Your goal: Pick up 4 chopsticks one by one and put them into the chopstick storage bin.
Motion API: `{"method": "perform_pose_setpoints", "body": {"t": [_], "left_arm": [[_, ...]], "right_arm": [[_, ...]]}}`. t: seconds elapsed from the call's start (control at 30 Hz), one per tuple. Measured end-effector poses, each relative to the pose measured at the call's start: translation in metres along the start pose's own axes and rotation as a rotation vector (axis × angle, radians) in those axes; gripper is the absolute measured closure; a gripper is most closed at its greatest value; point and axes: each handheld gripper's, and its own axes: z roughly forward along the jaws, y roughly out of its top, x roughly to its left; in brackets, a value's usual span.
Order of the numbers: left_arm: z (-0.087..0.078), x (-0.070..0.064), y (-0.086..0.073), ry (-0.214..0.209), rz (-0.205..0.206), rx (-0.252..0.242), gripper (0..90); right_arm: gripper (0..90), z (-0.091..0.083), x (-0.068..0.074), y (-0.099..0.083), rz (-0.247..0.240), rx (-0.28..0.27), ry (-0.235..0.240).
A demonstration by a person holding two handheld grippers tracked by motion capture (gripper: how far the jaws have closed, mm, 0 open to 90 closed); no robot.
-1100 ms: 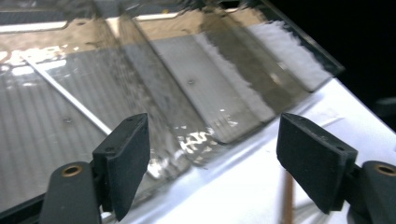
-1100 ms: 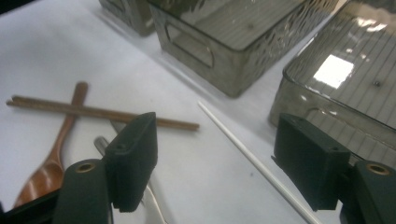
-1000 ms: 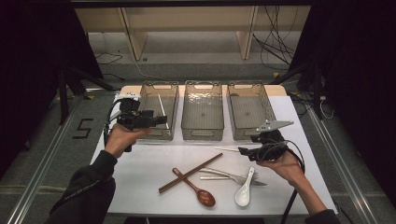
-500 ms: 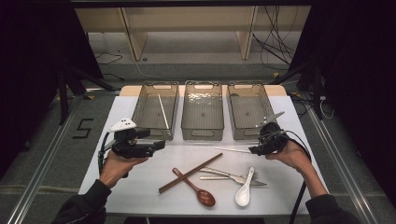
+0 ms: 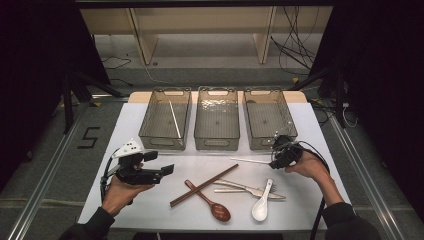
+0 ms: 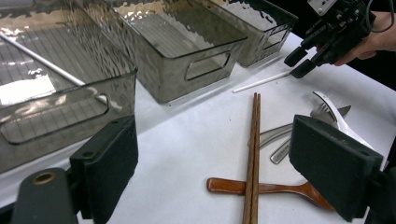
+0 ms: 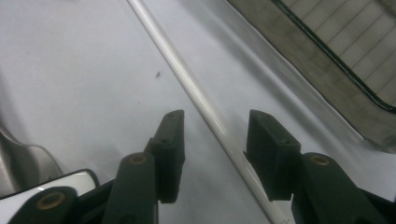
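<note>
Over on the right side of the table, the right gripper (image 5: 278, 156) was down at the white chopstick (image 5: 250, 161), which lay flat on the white tabletop (image 5: 130, 120) just near of the right-hand bin (image 5: 268, 120). Its jaws stood partly open on either side of the stick, not touching it as far as I could tell. Looked to me like the pickup step of sorting the cutlery into bins: a matching white stick (image 5: 174, 119) already lay in the left bin (image 5: 165, 118). I'd say the next move called for closing squarely on that thin stick without rolling it, then carrying it over to the left bin.

The left gripper (image 5: 162, 171) hovered at the near left, jaws wide, holding nothing. The middle bin (image 5: 216, 118) looked empty. Brown chopsticks (image 5: 203, 185), a wooden spoon (image 5: 209, 202), a fork (image 5: 245, 187) and a white spoon (image 5: 262, 202) sat in a loose pile near the front. Room was dim, with a grey floor, cables and a wooden frame at the far side.
</note>
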Motion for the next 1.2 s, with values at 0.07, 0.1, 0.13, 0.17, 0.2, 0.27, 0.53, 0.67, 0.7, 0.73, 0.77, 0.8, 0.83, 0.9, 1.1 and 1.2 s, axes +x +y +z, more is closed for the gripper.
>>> {"method": "perform_pose_setpoints", "body": {"t": [0.07, 0.1, 0.13, 0.17, 0.2, 0.27, 0.53, 0.67, 0.7, 0.73, 0.77, 0.8, 0.83, 0.9, 1.1, 1.2], "left_arm": [[0.0, 0.0, -0.001, 0.0, -0.005, 0.003, 15.3], [0.001, 0.0, -0.002, 0.003, -0.002, 0.005, 15.3], [0.001, 0.001, -0.002, 0.005, 0.002, 0.008, 15.3], [0.001, 0.001, -0.003, 0.003, -0.004, 0.009, 15.3], [0.002, 0.001, -0.003, 0.004, -0.001, 0.01, 15.4], [0.003, 0.001, -0.003, 0.004, -0.001, 0.012, 15.4], [0.005, -0.001, -0.005, -0.004, 0.01, 0.025, 15.4], [0.004, 0.0, -0.005, -0.001, 0.014, 0.026, 15.4], [0.004, 0.0, -0.005, -0.002, 0.014, 0.024, 15.4], [0.004, 0.0, -0.005, -0.002, 0.015, 0.025, 15.4], [0.004, 0.0, -0.005, -0.001, 0.01, 0.025, 15.4], [0.005, 0.0, -0.005, -0.001, 0.009, 0.025, 15.4], [0.005, 0.0, -0.005, -0.001, 0.009, 0.026, 15.5], [0.005, 0.0, -0.005, 0.0, 0.01, 0.028, 15.4], [0.005, 0.001, -0.005, -0.003, 0.004, 0.03, 15.5], [0.005, 0.0, -0.006, -0.005, 0.002, 0.033, 15.5]], "right_arm": [[59.9, 0.001, 0.0, 0.0, 0.0, 0.004, -0.002], [61.3, 0.002, 0.0, 0.0, -0.005, 0.008, -0.002], [63.2, 0.002, -0.001, 0.0, -0.006, 0.017, -0.007], [63.2, 0.002, -0.001, 0.0, -0.006, 0.017, -0.007], [65.4, 0.003, -0.001, 0.0, -0.004, 0.025, -0.002], [67.6, 0.004, -0.001, 0.0, -0.011, 0.039, -0.003], [73.3, 0.004, 0.008, 0.001, -0.062, 0.094, -0.023], [75.4, 0.004, 0.016, 0.002, -0.112, 0.13, -0.034], [76.0, 0.004, 0.017, 0.002, -0.13, 0.139, -0.04], [76.6, 0.004, 0.018, 0.003, -0.141, 0.146, -0.041], [77.3, 0.004, 0.02, 0.003, -0.152, 0.152, -0.039], [77.3, 0.004, 0.02, 0.003, -0.152, 0.152, -0.039], [78.3, 0.004, 0.02, 0.002, -0.175, 0.156, -0.034], [78.7, 0.004, 0.02, 0.002, -0.181, 0.157, -0.029], [82.9, 0.003, 0.024, 0.0, -0.243, 0.174, -0.012], [84.8, 0.002, 0.025, 0.0, -0.263, 0.181, -0.007]]}}
